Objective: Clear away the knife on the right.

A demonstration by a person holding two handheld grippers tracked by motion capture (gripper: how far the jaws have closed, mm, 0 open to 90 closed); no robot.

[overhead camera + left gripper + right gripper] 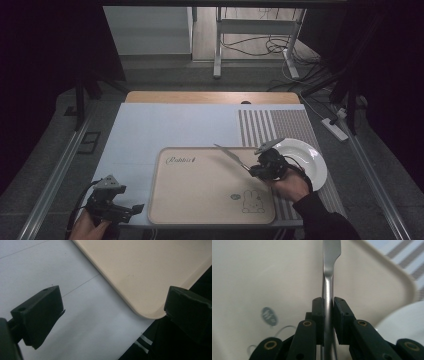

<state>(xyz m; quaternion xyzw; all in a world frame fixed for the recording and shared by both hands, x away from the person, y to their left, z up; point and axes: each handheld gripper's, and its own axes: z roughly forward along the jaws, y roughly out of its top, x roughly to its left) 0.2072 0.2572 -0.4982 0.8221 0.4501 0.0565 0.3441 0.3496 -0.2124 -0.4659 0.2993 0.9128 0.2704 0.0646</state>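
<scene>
A beige tray (200,192) with a rabbit drawing lies on the pale blue mat. My right gripper (255,170) is over the tray's right part, shut on the handle of a metal knife (229,153) whose blade points up-left above the tray. In the right gripper view the knife (329,287) runs straight up between the two jaws of my right gripper (328,312), over the tray (262,277). My left gripper (132,208) rests at the table's front left, open, jaws toward the tray's near left corner (147,312). Nothing lies between its fingers (42,312).
A white plate (310,160) sits just right of the tray, beside my right hand, on a grey striped placemat (280,125). The plate's rim (407,325) is near the right jaw. The table's front edge is close under the left gripper.
</scene>
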